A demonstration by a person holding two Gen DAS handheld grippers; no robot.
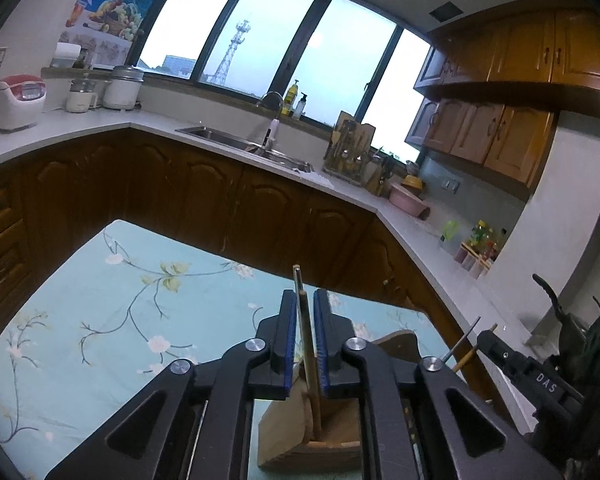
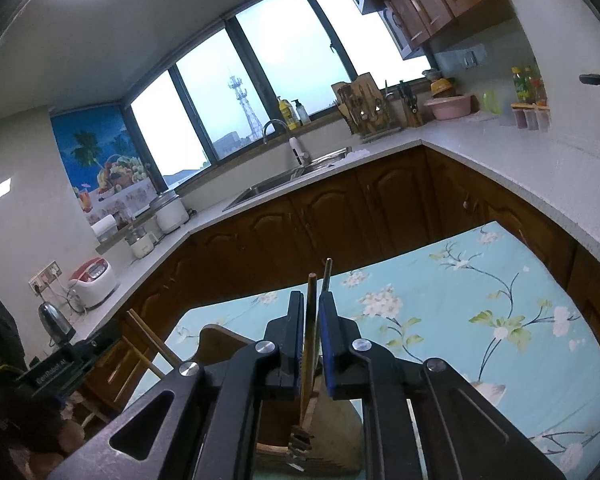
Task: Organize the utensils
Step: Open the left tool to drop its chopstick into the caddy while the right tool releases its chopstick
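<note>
left wrist: left gripper (image 1: 305,312) is nearly closed with a chopstick (image 1: 302,320) standing between its pads, a sliver of gap each side, so it looks let go. its lower end sits in the wooden holder (image 1: 300,432) on the flowery desk (image 1: 100,320).

right wrist: right gripper (image 2: 311,314), same deal, pads a touch apart around a wooden-handled fork (image 2: 309,344), tines down in the holder (image 2: 332,436).

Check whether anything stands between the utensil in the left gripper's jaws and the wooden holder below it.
Nothing visible does. The thin utensil stands upright between the left gripper pads, and its lower end already reaches down inside the wooden holder. Nothing else shows in that slot.
</note>
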